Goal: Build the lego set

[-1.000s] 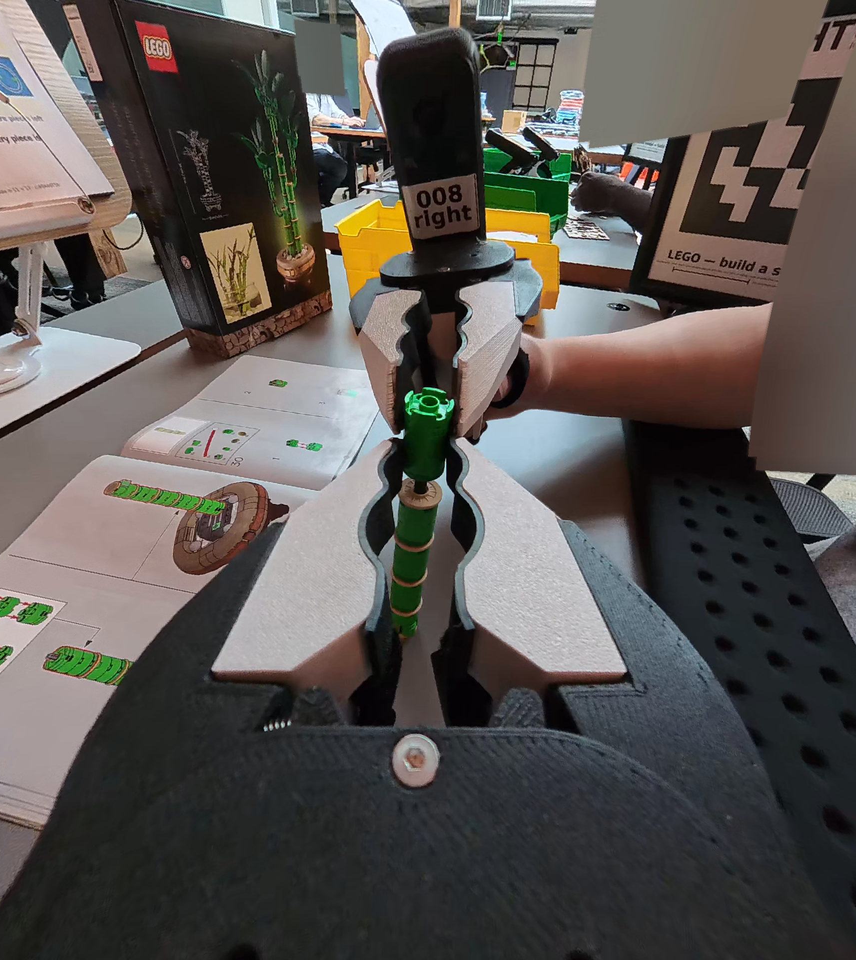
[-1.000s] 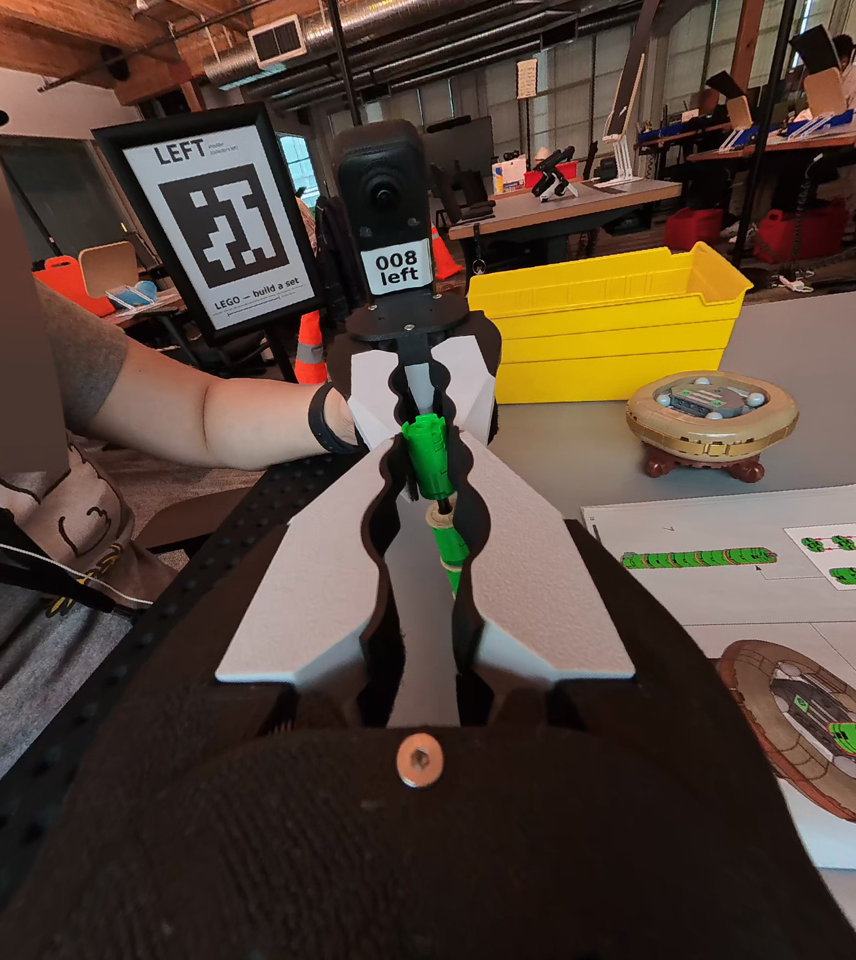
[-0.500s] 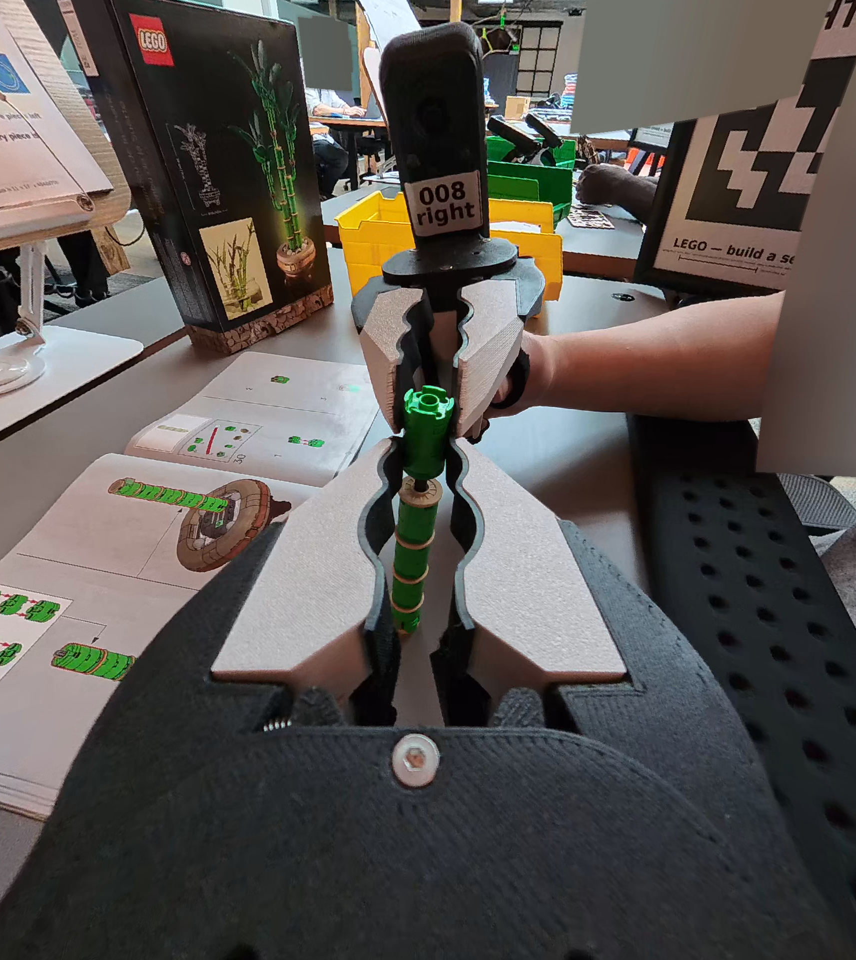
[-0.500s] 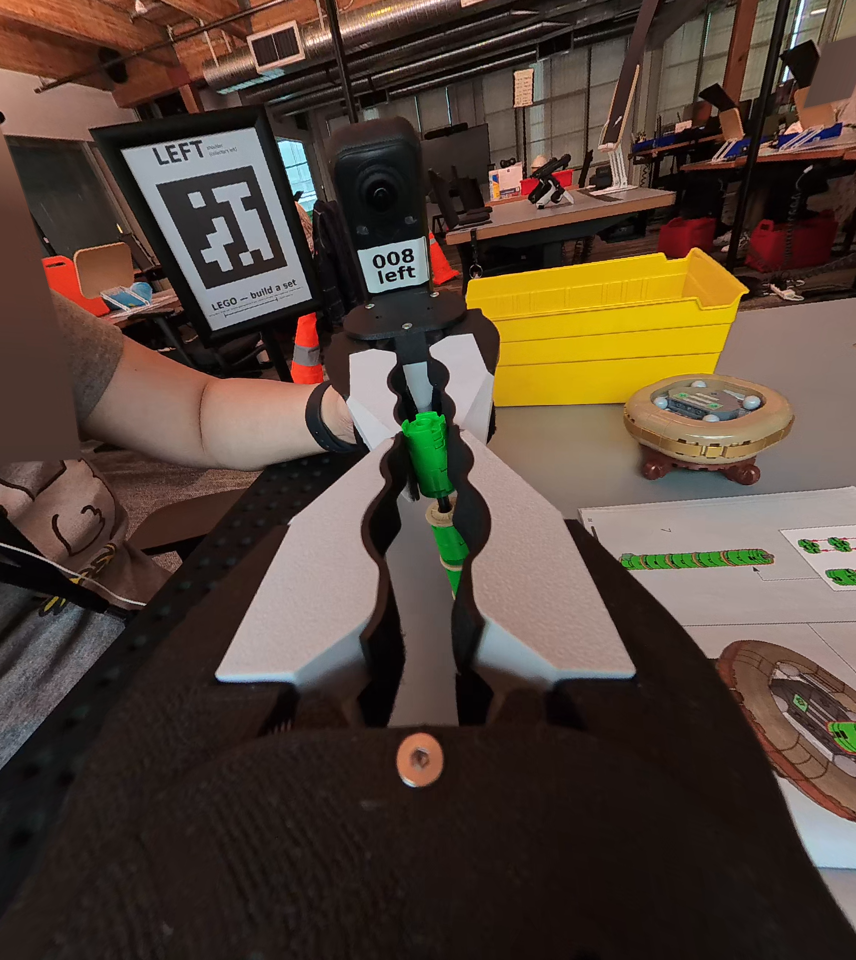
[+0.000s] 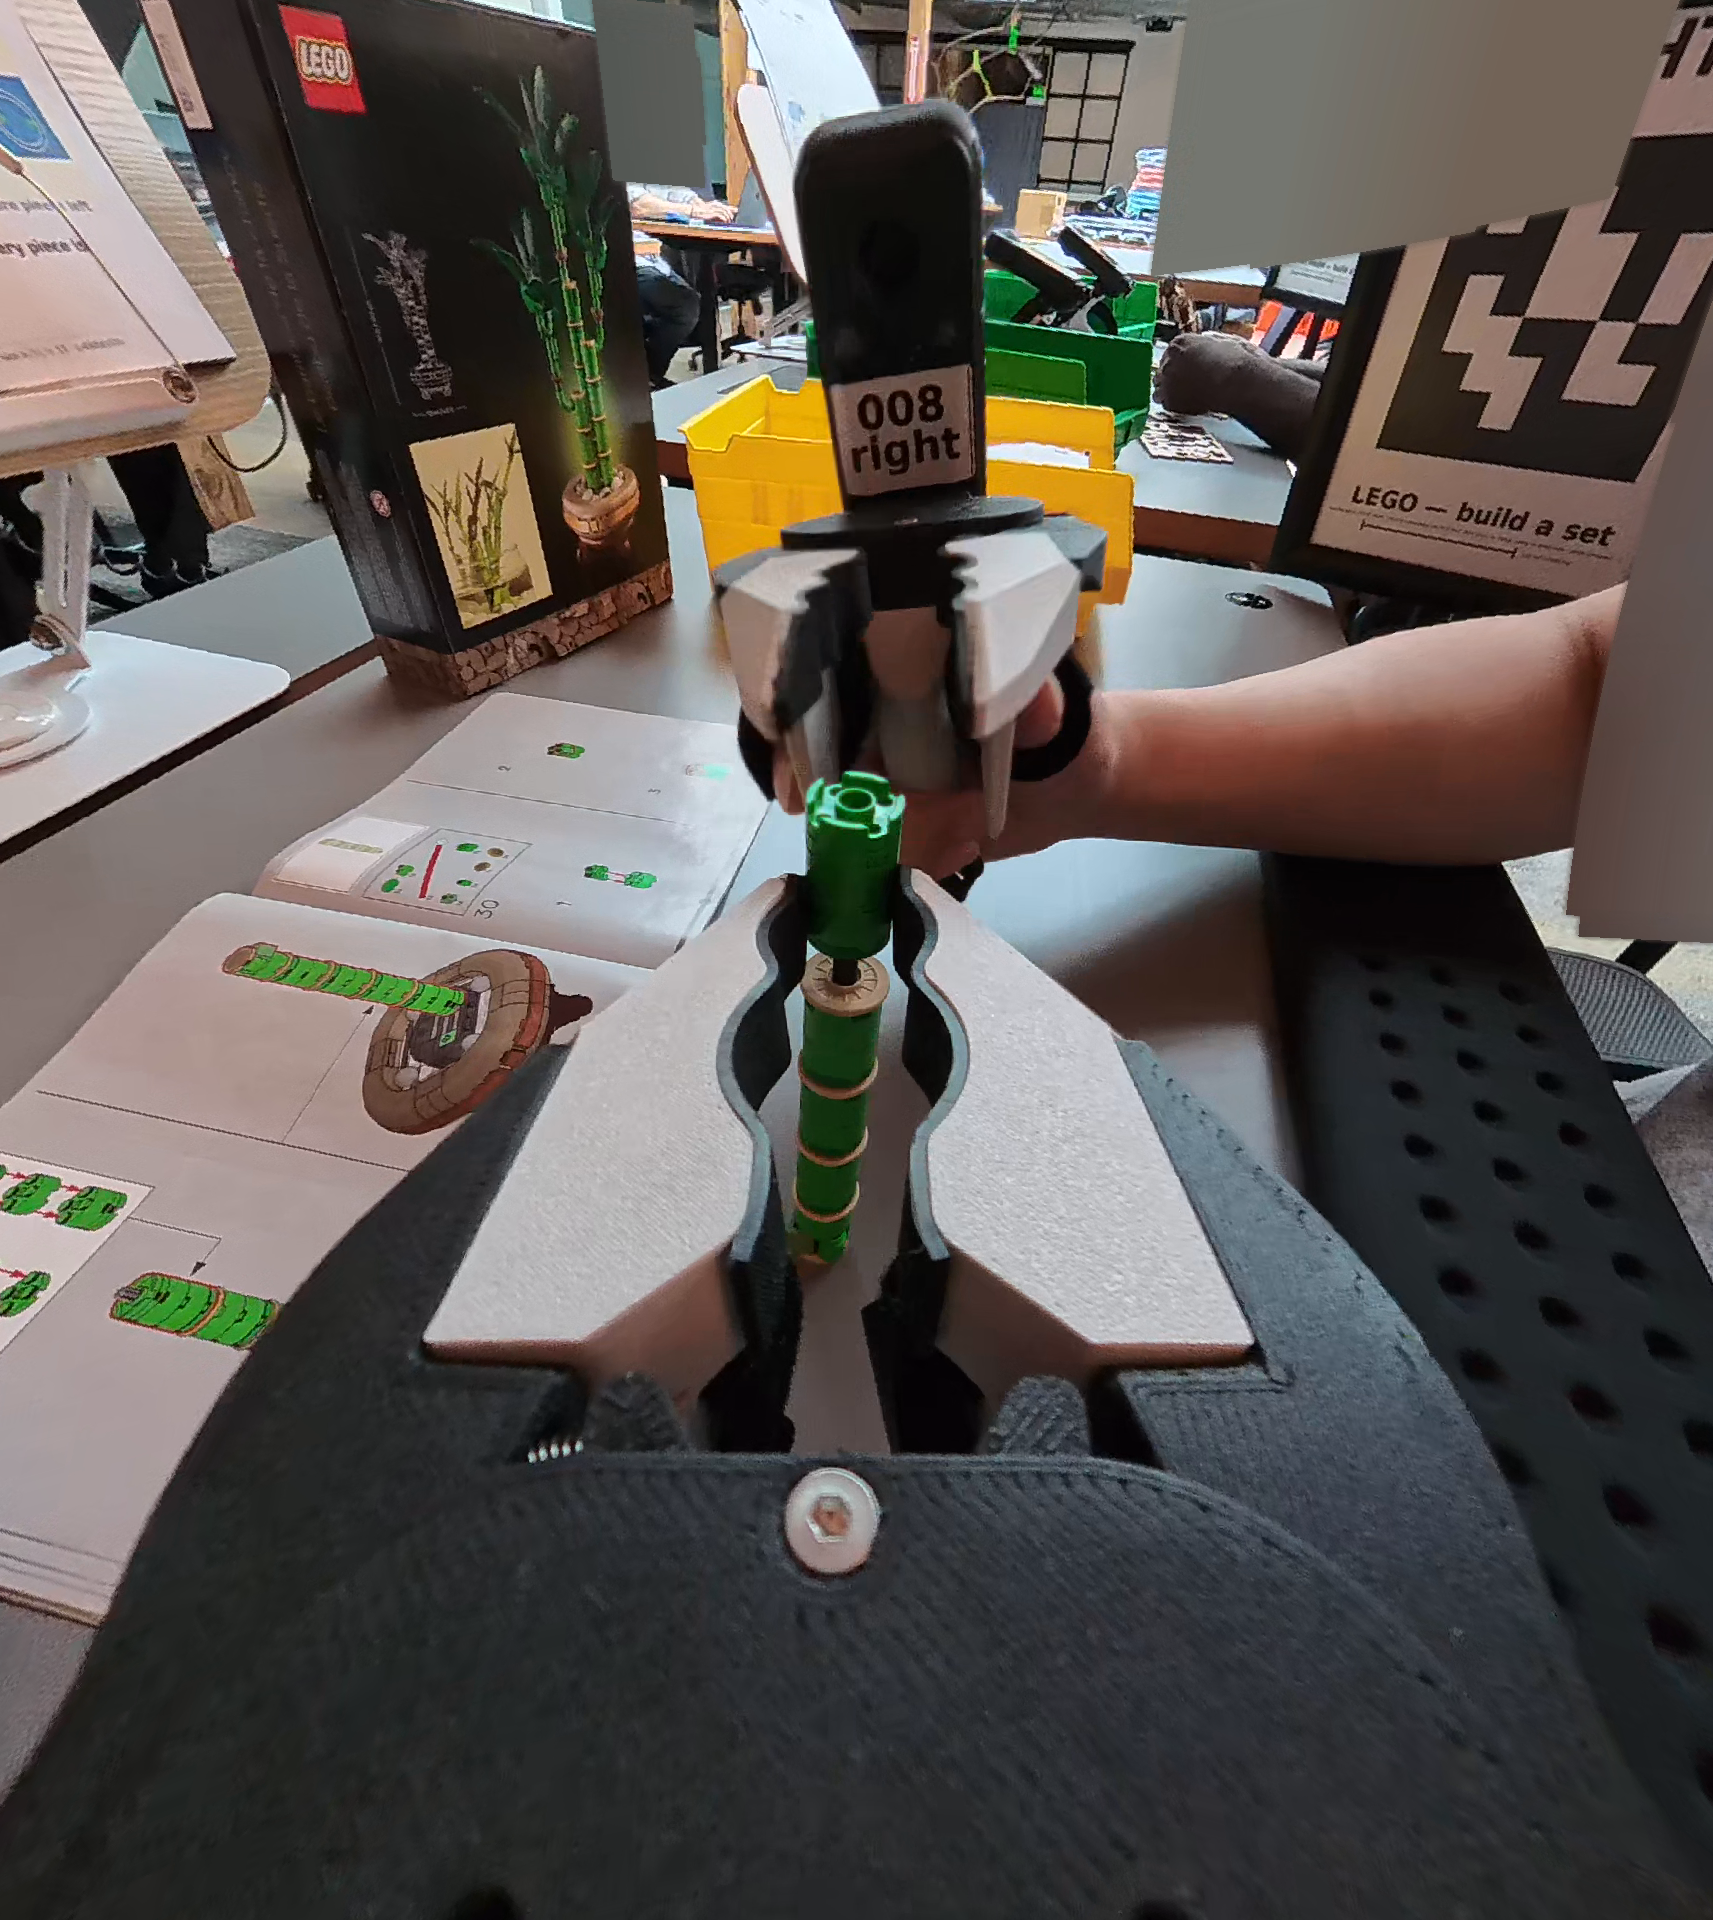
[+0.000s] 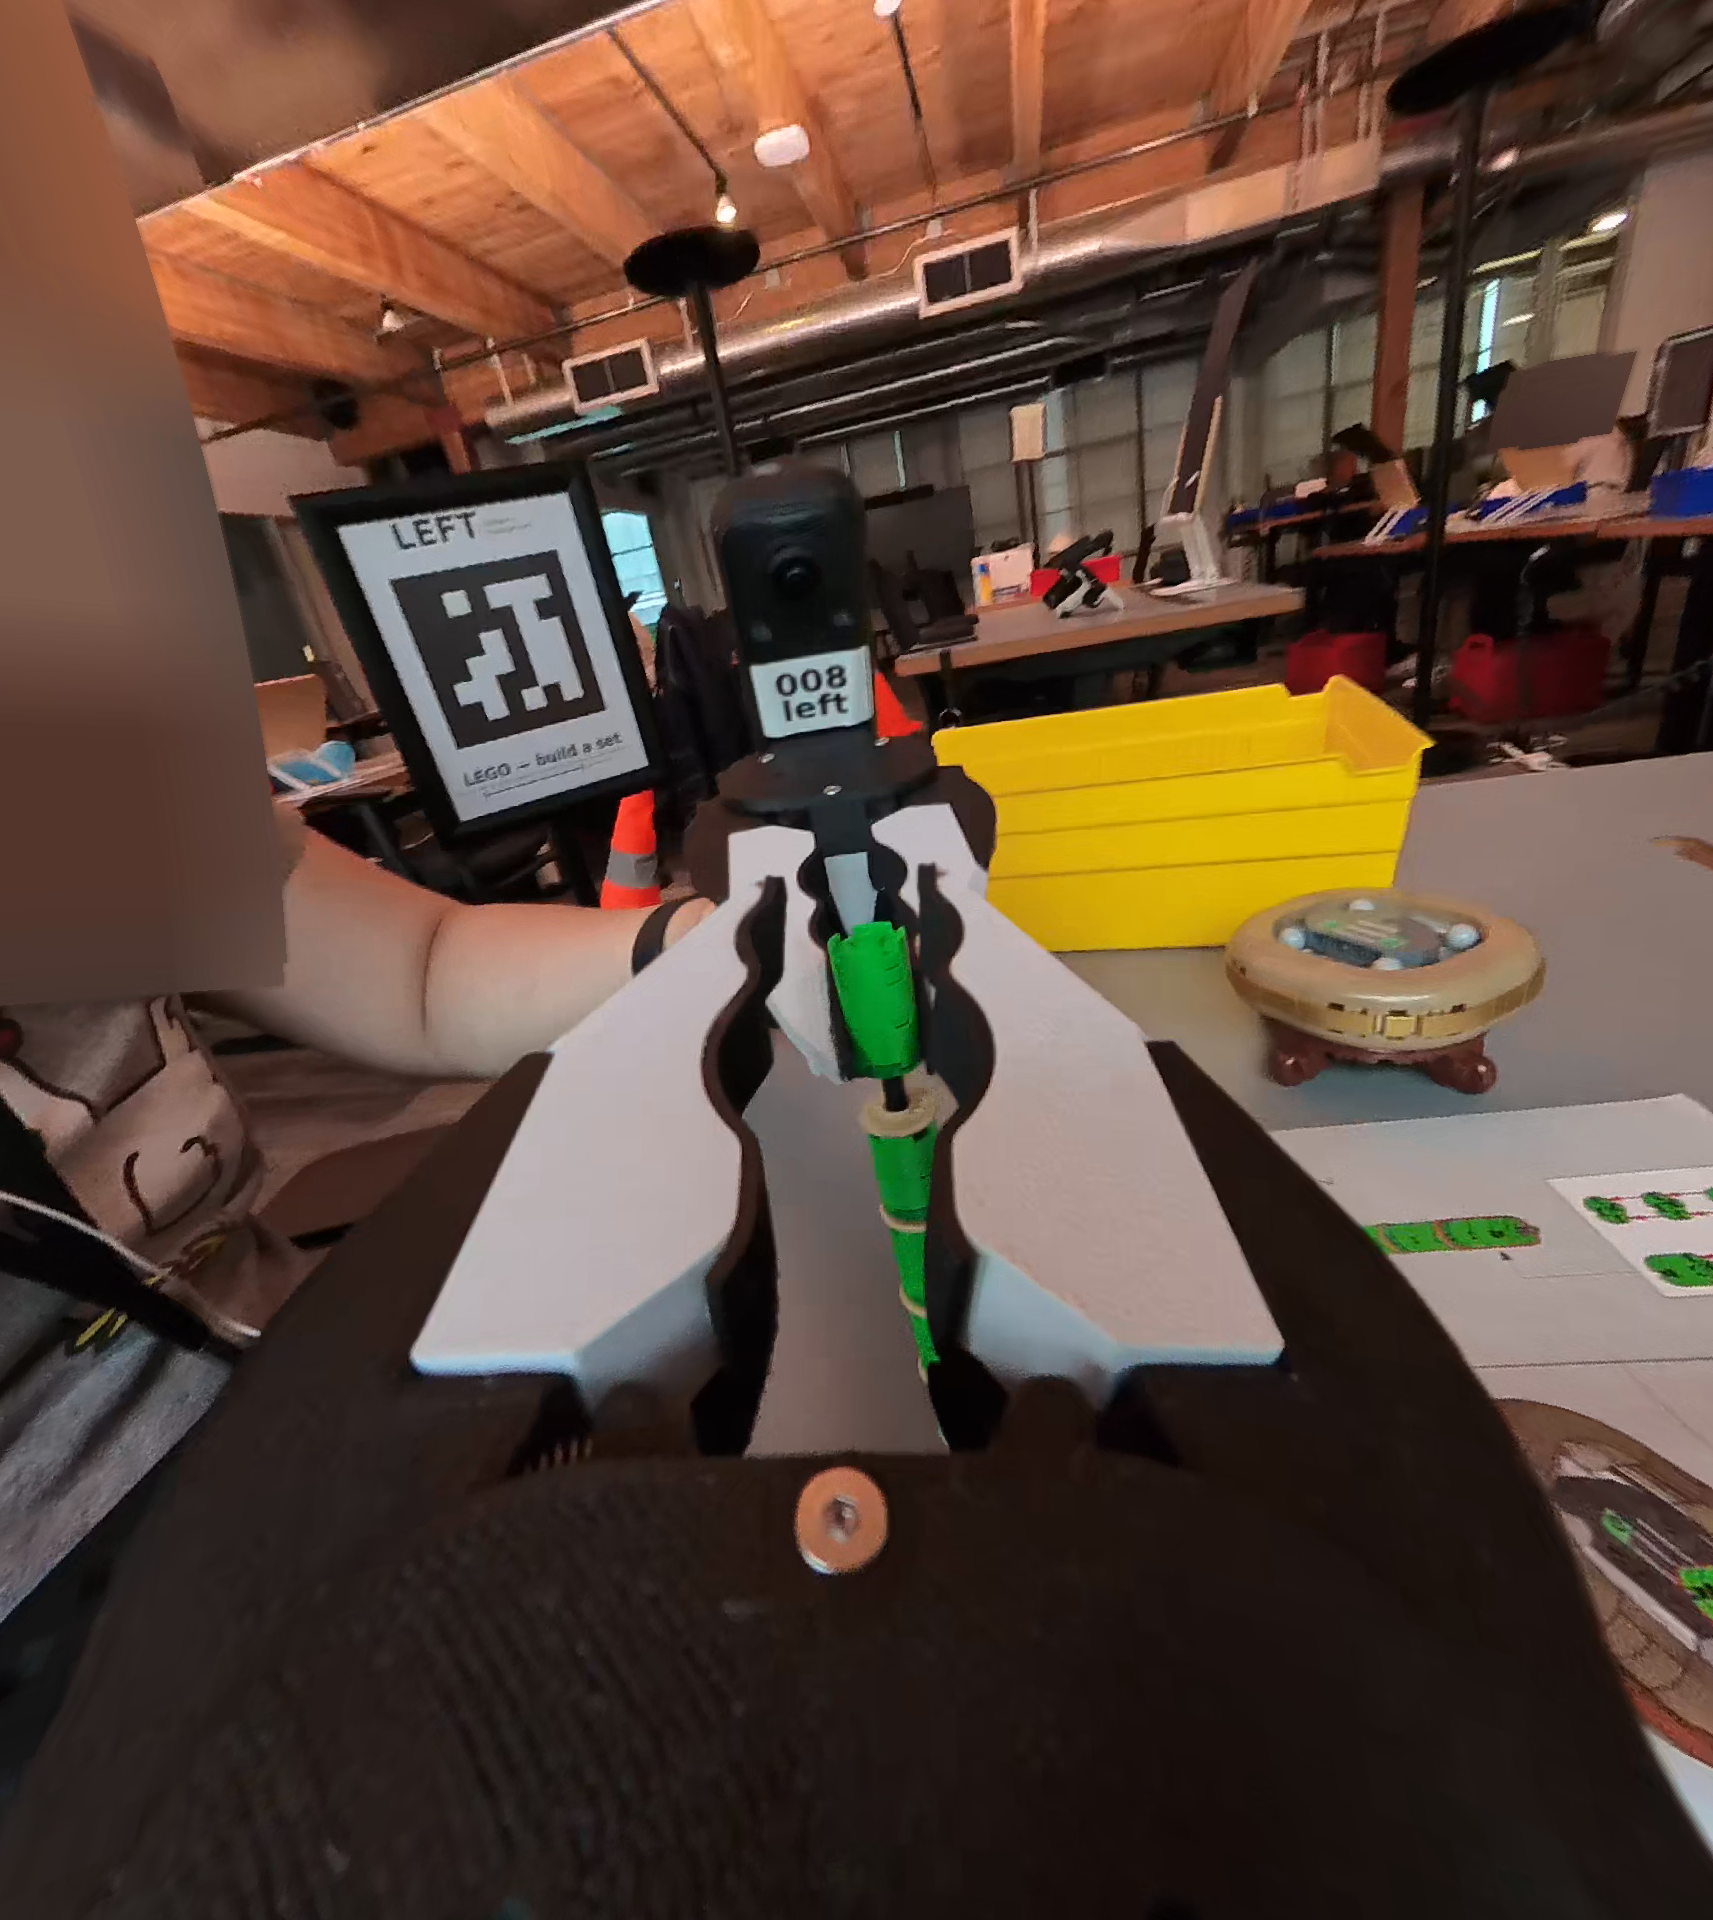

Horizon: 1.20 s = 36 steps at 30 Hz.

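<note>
A green bamboo stalk [image 5: 836, 1101] of stacked round pieces with tan rings stands upright. Its top green segment [image 5: 852, 852] sits above a short gap where a black axle shows. My left gripper [image 5: 850, 896] is shut on the stalk at that top segment. My right gripper [image 6: 847, 883] is open, and the stalk [image 6: 899, 1216] shows in the wide gap close to its right finger [image 6: 1070, 1122]. In the left wrist view the right gripper [image 5: 893, 769] faces me just behind and above the stalk's top, jaws apart and clear of it.
The tan round pot base [image 6: 1382, 956] stands on the grey table in front of a yellow bin [image 6: 1184, 821]. The open instruction booklet [image 5: 208, 1039] lies to the left, with the set's box [image 5: 478, 364] behind it. A black perforated mat [image 5: 1506, 1143] is on the right. Both grippers' tips are close together, under 4 cm apart.
My right gripper has opened, let go of the stalk, and drawn back and tilted upward. My left gripper still holds the stalk in the same place.
</note>
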Tool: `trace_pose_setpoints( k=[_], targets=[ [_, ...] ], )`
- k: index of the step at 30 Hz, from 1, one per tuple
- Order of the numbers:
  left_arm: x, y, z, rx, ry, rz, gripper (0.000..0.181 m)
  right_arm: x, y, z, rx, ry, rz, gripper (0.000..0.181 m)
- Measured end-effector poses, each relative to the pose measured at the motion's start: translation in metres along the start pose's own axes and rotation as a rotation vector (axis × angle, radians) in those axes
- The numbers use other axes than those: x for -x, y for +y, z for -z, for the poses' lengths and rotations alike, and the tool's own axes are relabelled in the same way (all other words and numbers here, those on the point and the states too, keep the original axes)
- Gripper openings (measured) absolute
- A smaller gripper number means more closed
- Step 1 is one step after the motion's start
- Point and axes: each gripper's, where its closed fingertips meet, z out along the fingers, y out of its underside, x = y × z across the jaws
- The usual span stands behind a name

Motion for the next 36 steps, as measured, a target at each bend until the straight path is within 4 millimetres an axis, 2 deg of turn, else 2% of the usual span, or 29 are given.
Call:
trace_pose_setpoints(
  k=[5,13,27,31,36],
  targets=[
    [-0.002,0.000,-0.001,0.004,-0.001,-0.011,0.016,0.001,0.008,-0.004,0.083,0.019,0.076,0.024],
    [-0.002,0.000,-0.001,0.003,-0.002,-0.010,0.016,0.001,0.013,-0.011,0.142,0.085,0.192,0.005],
    [-0.001,0.000,-0.001,-0.001,-0.002,0.000,0.016,-0.003,0.011,-0.010,0.098,0.019,-0.045,0.004],
    [-0.001,0.000,-0.001,-0.001,-0.002,0.004,0.016,-0.002,0.013,-0.009,0.144,0.050,0.063,0.003],
    [-0.003,0.000,-0.003,0.004,-0.003,0.001,0.016,0.000,0.015,-0.007,0.156,0.041,0.069,0.004]
  ],
)
